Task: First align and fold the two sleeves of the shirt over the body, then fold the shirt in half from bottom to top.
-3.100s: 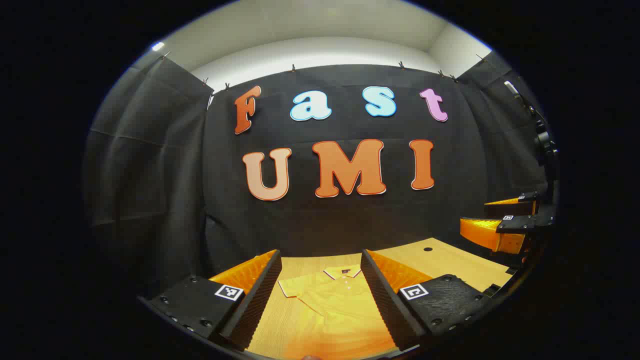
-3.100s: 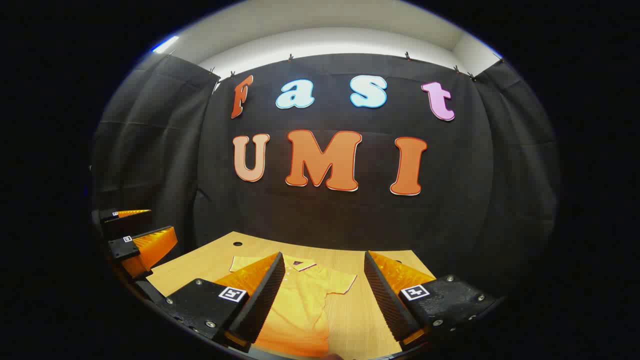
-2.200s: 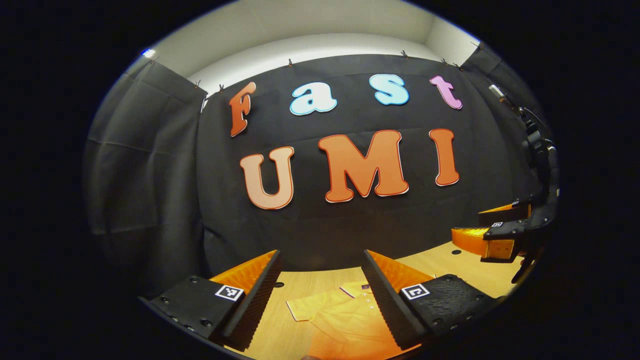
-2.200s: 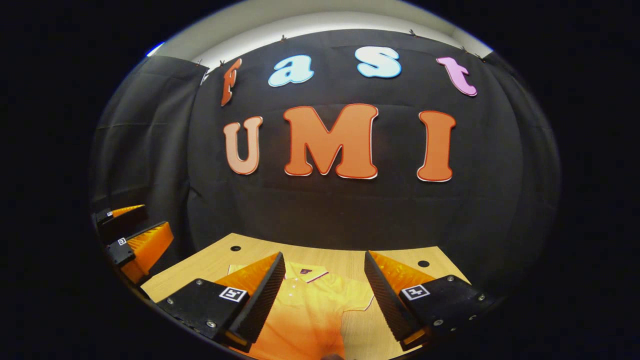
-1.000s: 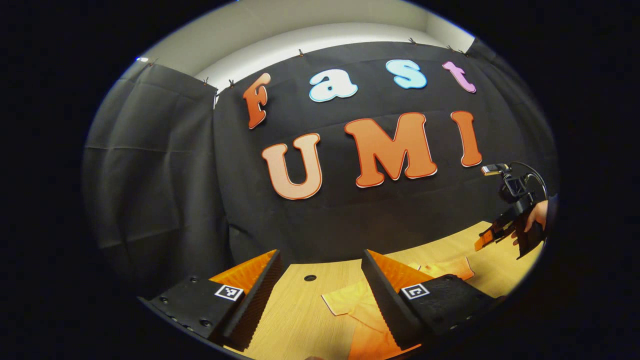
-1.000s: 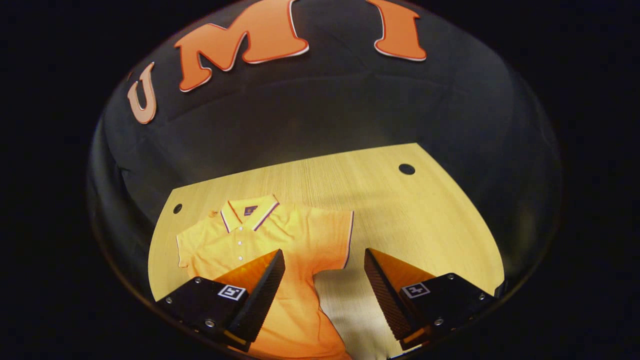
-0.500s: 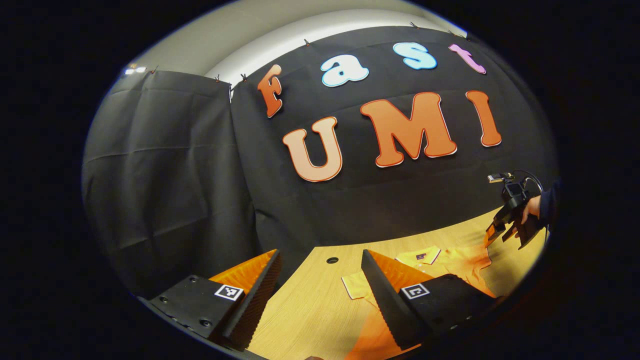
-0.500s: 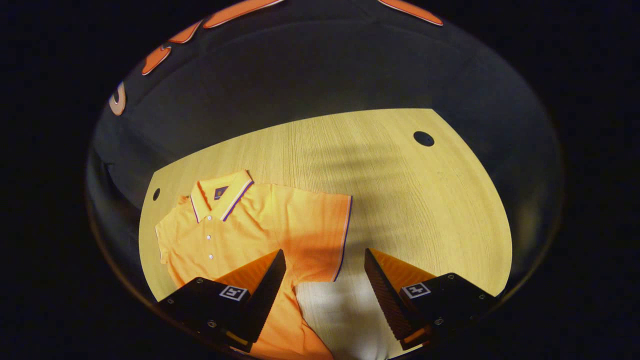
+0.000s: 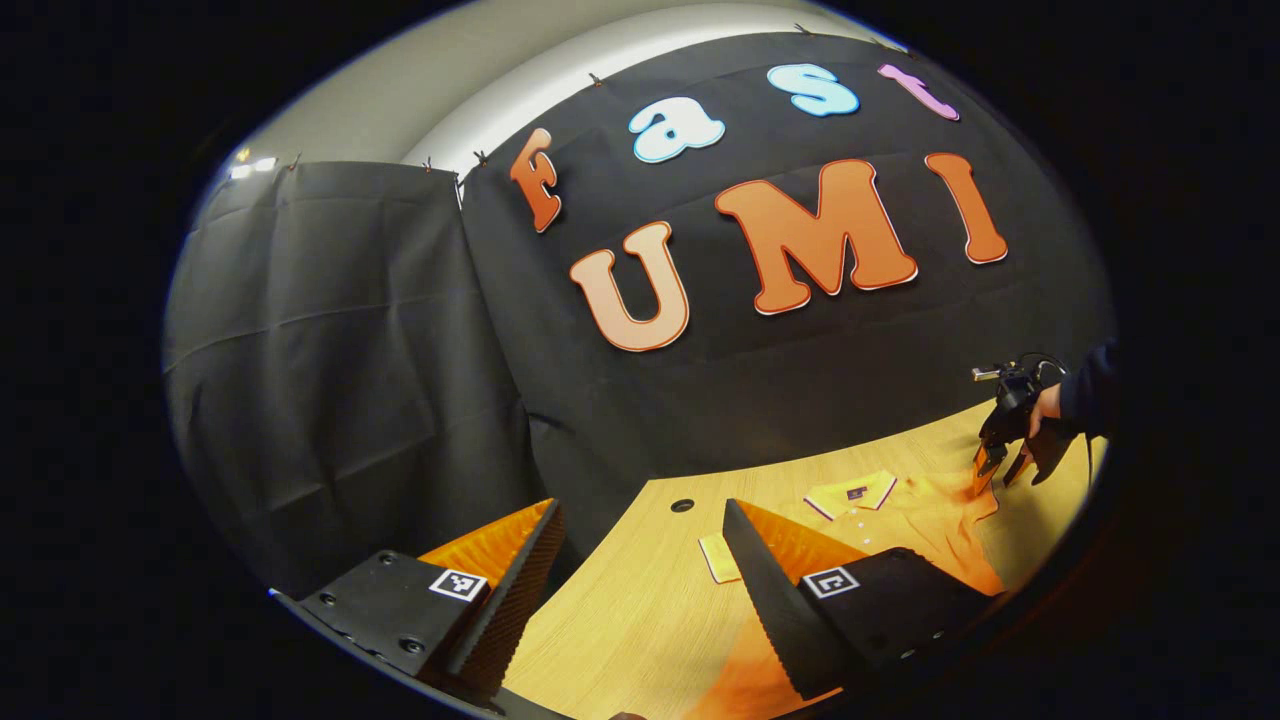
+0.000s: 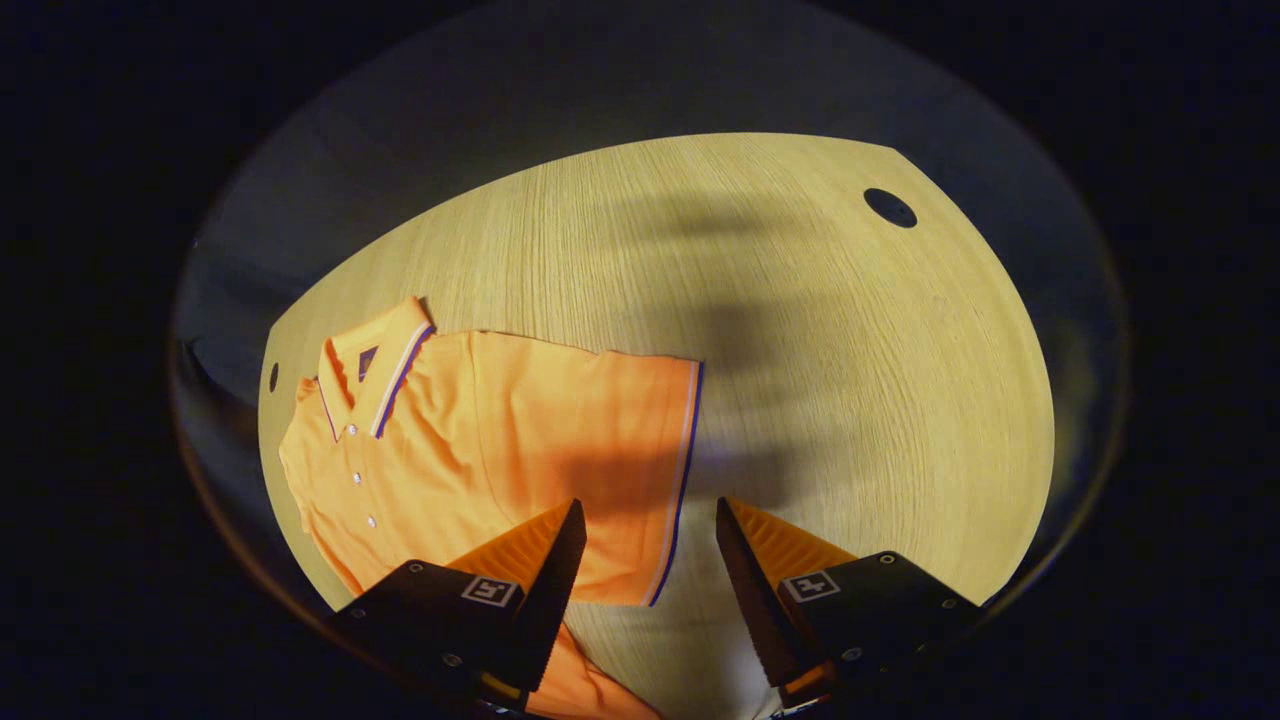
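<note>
An orange polo shirt (image 10: 480, 430) lies flat on the wooden table (image 10: 800, 350), collar (image 10: 375, 365) at the far end. My right gripper (image 10: 645, 555) is open and points down at the shirt's right sleeve (image 10: 620, 450); the sleeve's striped hem runs into the gap between its fingers. In the left gripper view my left gripper (image 9: 640, 560) is open with bare table between its fingers, and the shirt (image 9: 900, 520) lies to its right. The shirt's left sleeve (image 9: 718, 557) sits just beside the left gripper's right finger. Far right there, a hand (image 9: 1045, 405) holds the right gripper (image 9: 985, 470) over the shirt.
The table has round holes near its back corners (image 10: 890, 207) (image 10: 273, 376) (image 9: 682, 505). Black cloth walls (image 9: 350, 350) stand close behind and left of the table. Bare wood stretches right of the shirt in the right gripper view.
The right gripper tipped down and dropped toward the right sleeve, its fingers drawing slightly closer together. The left gripper swung left, so the shirt slid to the right of its view.
</note>
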### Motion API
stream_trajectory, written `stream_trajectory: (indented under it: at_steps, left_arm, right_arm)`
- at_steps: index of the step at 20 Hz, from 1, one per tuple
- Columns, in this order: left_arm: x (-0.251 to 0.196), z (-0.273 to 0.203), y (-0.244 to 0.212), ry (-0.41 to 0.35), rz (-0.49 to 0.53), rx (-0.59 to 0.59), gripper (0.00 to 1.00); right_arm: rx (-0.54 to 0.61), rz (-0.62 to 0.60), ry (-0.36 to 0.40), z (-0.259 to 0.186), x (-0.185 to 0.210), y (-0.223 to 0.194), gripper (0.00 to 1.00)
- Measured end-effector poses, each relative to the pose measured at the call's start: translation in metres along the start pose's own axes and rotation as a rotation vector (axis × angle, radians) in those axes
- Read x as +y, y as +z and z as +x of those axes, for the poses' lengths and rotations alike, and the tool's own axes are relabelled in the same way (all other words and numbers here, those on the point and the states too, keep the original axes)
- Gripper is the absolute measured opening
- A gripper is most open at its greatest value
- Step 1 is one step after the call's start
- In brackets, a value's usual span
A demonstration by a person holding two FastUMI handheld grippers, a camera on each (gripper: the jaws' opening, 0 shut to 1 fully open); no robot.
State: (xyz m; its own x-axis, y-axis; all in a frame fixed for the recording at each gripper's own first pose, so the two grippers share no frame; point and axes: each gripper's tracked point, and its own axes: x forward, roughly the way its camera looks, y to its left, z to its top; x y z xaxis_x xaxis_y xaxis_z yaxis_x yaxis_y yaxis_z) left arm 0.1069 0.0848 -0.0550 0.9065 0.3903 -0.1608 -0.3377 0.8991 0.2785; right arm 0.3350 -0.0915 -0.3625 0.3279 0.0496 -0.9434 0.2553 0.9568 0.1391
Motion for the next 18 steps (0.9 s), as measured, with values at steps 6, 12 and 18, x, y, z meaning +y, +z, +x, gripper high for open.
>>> stream_trajectory:
  at_steps: [6, 12, 18]
  left_arm:
    - [-0.028, 0.004, 0.002, -0.045, 0.028, 0.006, 0.99]
    - [-0.034, 0.009, -0.004, -0.081, 0.006, 0.025, 0.99]
    - [-0.020, 0.020, -0.016, -0.072, -0.021, 0.051, 0.98]
  right_arm:
    - [0.040, -0.049, -0.081, 0.017, 0.001, 0.002, 0.62]
    - [0.041, -0.020, 0.018, 0.009, 0.012, 0.008, 0.14]
    - [-0.058, -0.010, 0.179, -0.034, 0.054, 0.026, 0.06]
